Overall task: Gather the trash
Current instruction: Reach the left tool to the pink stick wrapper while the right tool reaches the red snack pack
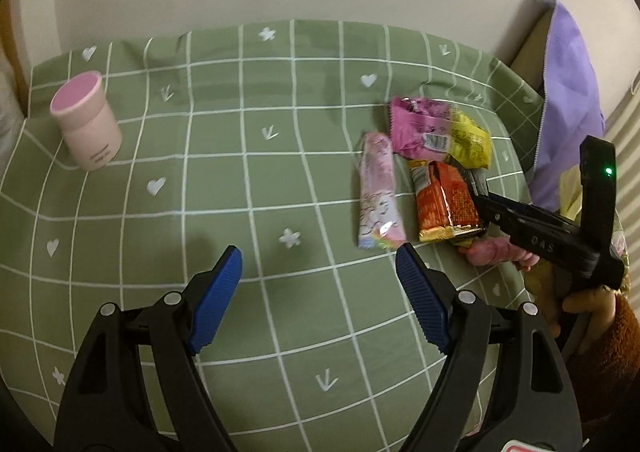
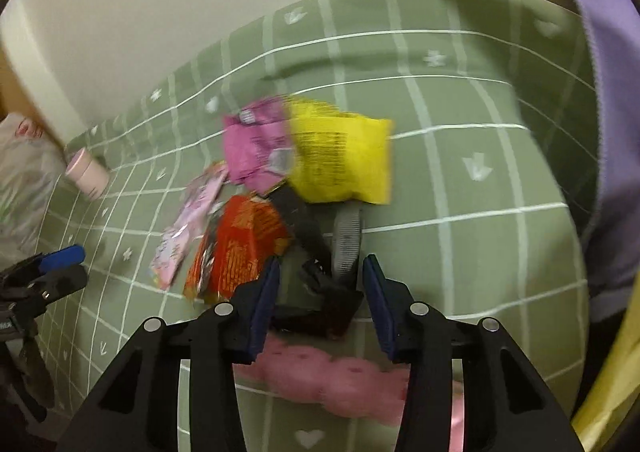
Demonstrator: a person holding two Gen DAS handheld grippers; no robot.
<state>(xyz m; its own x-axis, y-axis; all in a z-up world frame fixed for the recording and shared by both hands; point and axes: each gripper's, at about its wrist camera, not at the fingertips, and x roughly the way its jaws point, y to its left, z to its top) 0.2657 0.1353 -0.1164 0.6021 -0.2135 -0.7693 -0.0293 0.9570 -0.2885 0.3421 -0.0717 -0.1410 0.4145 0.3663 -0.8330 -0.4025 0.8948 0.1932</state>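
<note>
Right gripper (image 2: 320,284), jaws part-open, straddles a dark wrapper (image 2: 320,304), seemingly ungripped; left gripper (image 1: 318,272) gapes empty.

Two hand-held grippers angled down, both with jaws apart

The left gripper (image 1: 318,268) tilts downward with its blue pads (image 1: 216,300) spread wide and nothing between them. The right gripper (image 2: 320,276) also points steeply down, jaws narrower but parted, with a hand (image 1: 588,304) in a brown sleeve (image 1: 608,352) gripping its handle.
</note>
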